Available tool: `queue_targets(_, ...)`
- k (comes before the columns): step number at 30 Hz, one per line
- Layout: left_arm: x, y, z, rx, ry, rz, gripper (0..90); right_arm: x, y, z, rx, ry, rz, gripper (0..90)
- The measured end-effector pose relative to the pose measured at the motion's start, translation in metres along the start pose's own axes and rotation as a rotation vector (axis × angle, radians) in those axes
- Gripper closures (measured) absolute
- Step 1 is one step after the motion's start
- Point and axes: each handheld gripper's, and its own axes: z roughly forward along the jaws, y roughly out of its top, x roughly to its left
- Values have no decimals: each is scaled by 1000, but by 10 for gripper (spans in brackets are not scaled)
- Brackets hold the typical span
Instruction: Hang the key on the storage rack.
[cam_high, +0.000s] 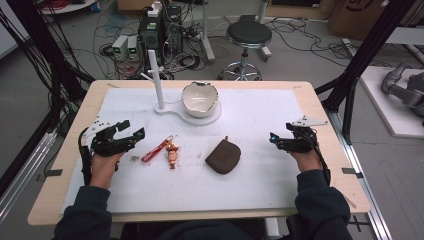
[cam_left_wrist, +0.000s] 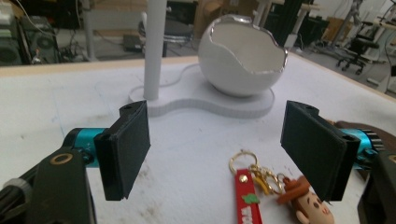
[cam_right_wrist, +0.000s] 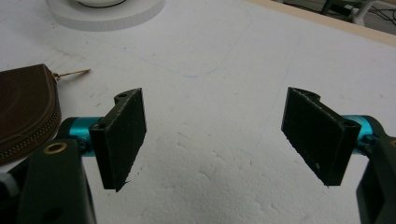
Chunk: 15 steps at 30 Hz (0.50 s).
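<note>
on the white foam mat (cam_high: 260, 172), between our two hands, lie a keychain (cam_high: 162, 150) and a brown pouch (cam_high: 223, 157). the keychain sits just ahead of the left gripper (cam_high: 131, 131), whose jaws stand wide apart with nothing between them; in the left gripper view the red strap (cam_left_wrist: 246, 199), the gold ring (cam_left_wrist: 242, 158) and the little figure charm (cam_left_wrist: 309, 203) lie right below the jaws. the right gripper (cam_high: 274, 139) is likewise spread open and empty, with the pouch off to its side, near but not touching.

we judge the keychain light and floppy: the strap will bend, the charm will dangle and swing from the clasp, and the metal ring looks slippery for flat pads. we'd take hold across the red strap near its middle, where it is flat and soft enough to pinch. if it is meant for the white stand (cam_high: 156, 80) or the eggshell bowl (cam_high: 199, 98) behind it, that bowl looks hard, with a jagged rim, so we'd keep clear of its edge. the pouch seems soft and slightly padded; its rounded edge is the easiest bite.
</note>
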Motion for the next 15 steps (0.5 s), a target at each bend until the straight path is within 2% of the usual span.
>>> queue_targets(2, 0, -3, 1, 41, -17, -10, 240, 1, 0, 0, 2, 1, -1, 224)
queue_targets(5, -1, -10, 4, 137, -68, -14, 300, 4, 0, 1, 10, 0, -20, 226)
queue_targets(6, -3, -14, 7, 198, -80, 0, 310, 3, 1, 2, 6, 2, -19, 227)
queue_targets(7, -3, -14, 7, 198, -80, 0, 325, 3, 1, 2, 6, 2, -19, 227)
queue_targets(9, -5, -19, 13, 260, -90, 10, 346, 2, 0, 3, 8, 2, -14, 227)
queue_targets(10, -7, -21, 17, 297, -89, 29, 348, 1, 0, 5, 11, 6, -8, 227)
queue_targets(12, -11, -24, 20, 332, -88, 59, 348, 1, 0, 7, 14, 9, -13, 227)
queue_targets(15, -15, -26, 23, 364, -114, 74, 342, 2, 0, 7, 18, 11, -21, 228)
